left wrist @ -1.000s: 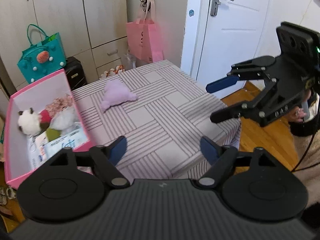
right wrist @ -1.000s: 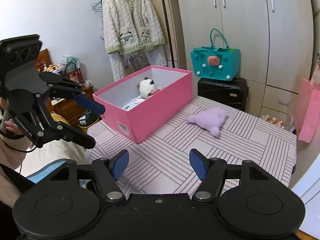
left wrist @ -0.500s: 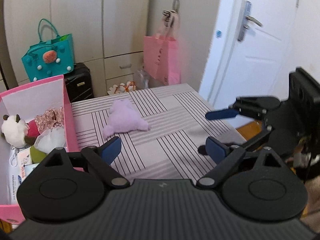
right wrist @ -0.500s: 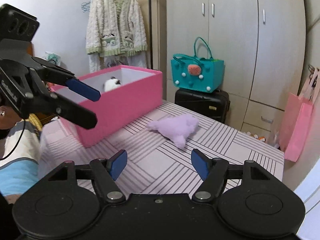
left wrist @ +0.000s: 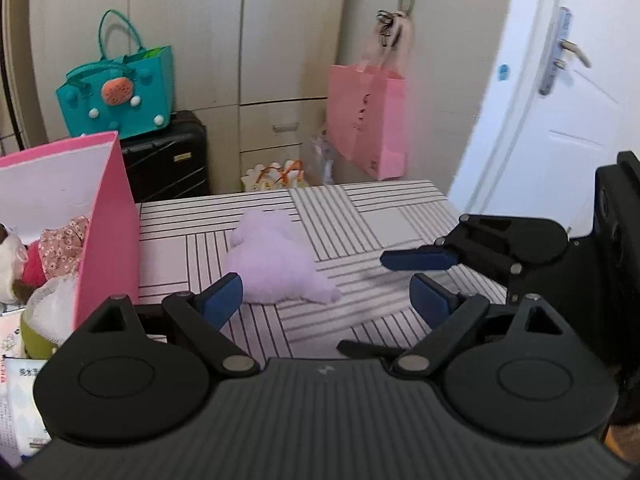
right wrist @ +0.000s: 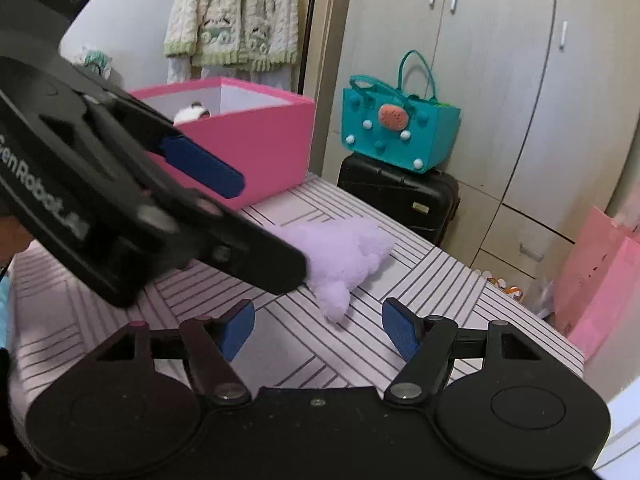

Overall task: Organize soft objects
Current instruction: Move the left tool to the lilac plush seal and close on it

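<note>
A purple plush (left wrist: pixel 276 264) lies on the striped table (left wrist: pixel 372 216), to the right of the pink box (left wrist: pixel 108 220). The box holds a white plush toy (left wrist: pixel 8 248), floral cloth and other items. My left gripper (left wrist: pixel 326 300) hovers just in front of the purple plush, its jaws closing with nothing between them. My right gripper (left wrist: pixel 384 304) stands open to the plush's right, empty. In the right wrist view the purple plush (right wrist: pixel 340 252) sits just beyond my right gripper (right wrist: pixel 320 330), partly hidden by my left gripper (right wrist: pixel 270 228) in front of the pink box (right wrist: pixel 256 140).
A teal bag (left wrist: pixel 120 92) rests on a black suitcase (left wrist: pixel 168 160) behind the table by the wardrobe. A pink paper bag (left wrist: pixel 368 116) hangs at the back. A white door (left wrist: pixel 560 120) is on the right. A cardigan (right wrist: pixel 236 12) hangs behind the box.
Both grippers have come down and forward toward the purple plush, which now looks larger and closer in both views. The two grippers stand closer to each other.
</note>
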Motion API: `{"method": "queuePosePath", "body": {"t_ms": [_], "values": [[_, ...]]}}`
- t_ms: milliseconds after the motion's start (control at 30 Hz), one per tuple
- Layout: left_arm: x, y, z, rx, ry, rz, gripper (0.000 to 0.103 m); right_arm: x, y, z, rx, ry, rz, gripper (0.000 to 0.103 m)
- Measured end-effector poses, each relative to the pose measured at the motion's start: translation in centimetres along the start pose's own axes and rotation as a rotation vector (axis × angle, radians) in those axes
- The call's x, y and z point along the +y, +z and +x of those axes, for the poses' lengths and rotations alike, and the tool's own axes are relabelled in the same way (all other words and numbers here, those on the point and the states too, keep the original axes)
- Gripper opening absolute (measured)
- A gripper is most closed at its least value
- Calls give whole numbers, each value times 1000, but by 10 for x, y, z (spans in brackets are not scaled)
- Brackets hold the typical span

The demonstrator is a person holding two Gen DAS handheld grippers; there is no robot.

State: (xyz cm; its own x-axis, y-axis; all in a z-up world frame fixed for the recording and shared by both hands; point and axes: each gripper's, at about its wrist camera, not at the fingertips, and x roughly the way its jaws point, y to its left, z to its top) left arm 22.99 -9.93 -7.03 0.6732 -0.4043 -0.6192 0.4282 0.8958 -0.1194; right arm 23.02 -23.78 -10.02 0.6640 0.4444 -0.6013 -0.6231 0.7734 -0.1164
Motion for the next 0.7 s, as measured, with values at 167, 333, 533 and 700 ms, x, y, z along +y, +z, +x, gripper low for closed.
{"method": "queuePosePath", "body": {"t_ms": [167,333,533,700], "values": [[10,11,36,31,15,-75,88,-3,1,27,21,17,0,74],[21,15,60,62,48,-135,82,-6,1,36,-2,17,4,74],[35,19,75,72,75,-213,79,-9,-2,43,-14,8,3,74],[47,24,79,72,48,-292,79,-18,2,49,-27,31,69,75]]}}
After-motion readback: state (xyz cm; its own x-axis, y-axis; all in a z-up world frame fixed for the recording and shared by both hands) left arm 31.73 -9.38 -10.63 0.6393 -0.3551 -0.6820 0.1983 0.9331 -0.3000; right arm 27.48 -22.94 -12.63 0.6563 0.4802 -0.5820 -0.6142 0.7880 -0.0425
